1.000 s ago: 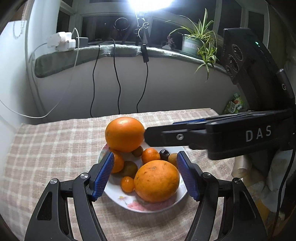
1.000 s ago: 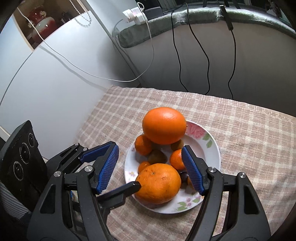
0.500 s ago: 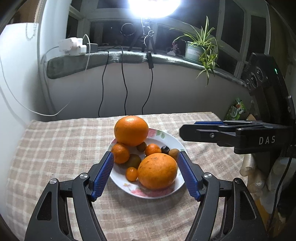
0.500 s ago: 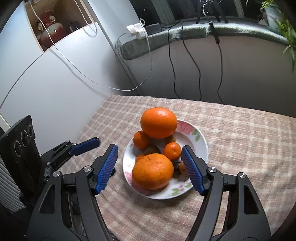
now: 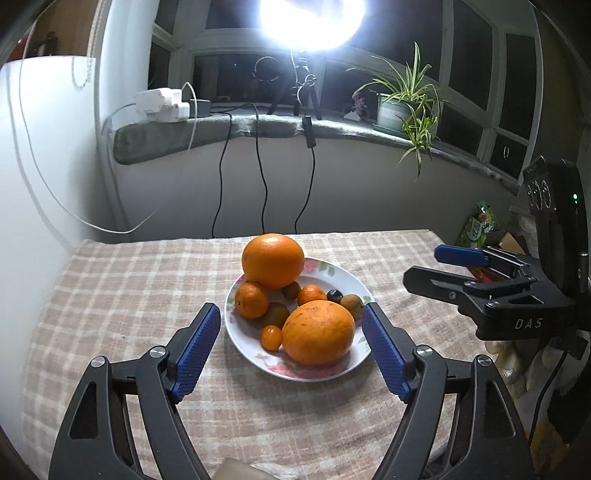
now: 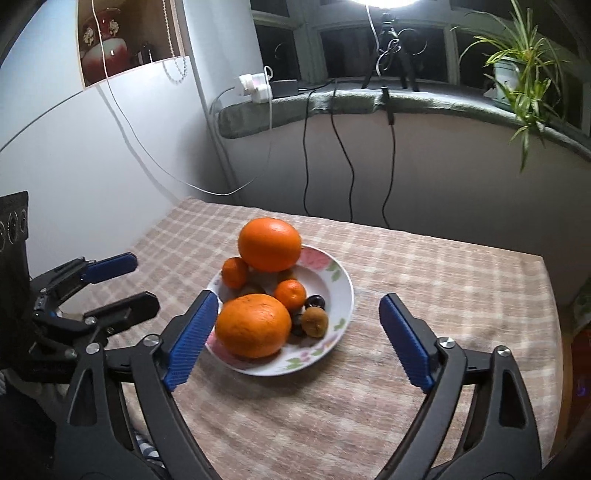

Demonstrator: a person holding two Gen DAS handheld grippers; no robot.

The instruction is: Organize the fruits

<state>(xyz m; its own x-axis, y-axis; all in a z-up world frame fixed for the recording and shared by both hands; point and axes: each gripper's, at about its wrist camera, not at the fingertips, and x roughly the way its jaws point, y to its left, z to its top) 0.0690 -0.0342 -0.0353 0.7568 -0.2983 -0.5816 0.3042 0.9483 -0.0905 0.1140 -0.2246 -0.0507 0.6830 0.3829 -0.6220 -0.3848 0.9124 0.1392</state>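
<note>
A white flowered plate (image 5: pixel 349 280) (image 6: pixel 341 291) sits on the checked tablecloth (image 5: pixel 129 295). It holds a large orange (image 5: pixel 272 260) (image 6: pixel 269 249) at the back, a second large orange (image 5: pixel 317 331) (image 6: pixel 253 330) at the front, and several small fruits: mandarins (image 5: pixel 251 300), a kumquat (image 5: pixel 271 337), a dark berry (image 5: pixel 334 295), a brown fruit (image 6: pixel 315 322). My left gripper (image 5: pixel 291 347) is open and empty, just short of the plate. My right gripper (image 6: pixel 295 339) is open and empty, above the plate's near edge; it also shows at the right of the left wrist view (image 5: pixel 439 269).
A window ledge (image 5: pixel 258 127) with hanging black cables, a white power strip (image 5: pixel 162 105) and a potted plant (image 5: pixel 402 99) runs behind the table. A bright lamp (image 5: pixel 306 18) shines above. The table's right edge (image 6: pixel 550 295) drops off; a green packet (image 5: pixel 478 225) lies beyond.
Both grippers have pulled back and up from the plate, empty and open. The fruits have not moved. The right gripper has moved off to the right in the left wrist view.
</note>
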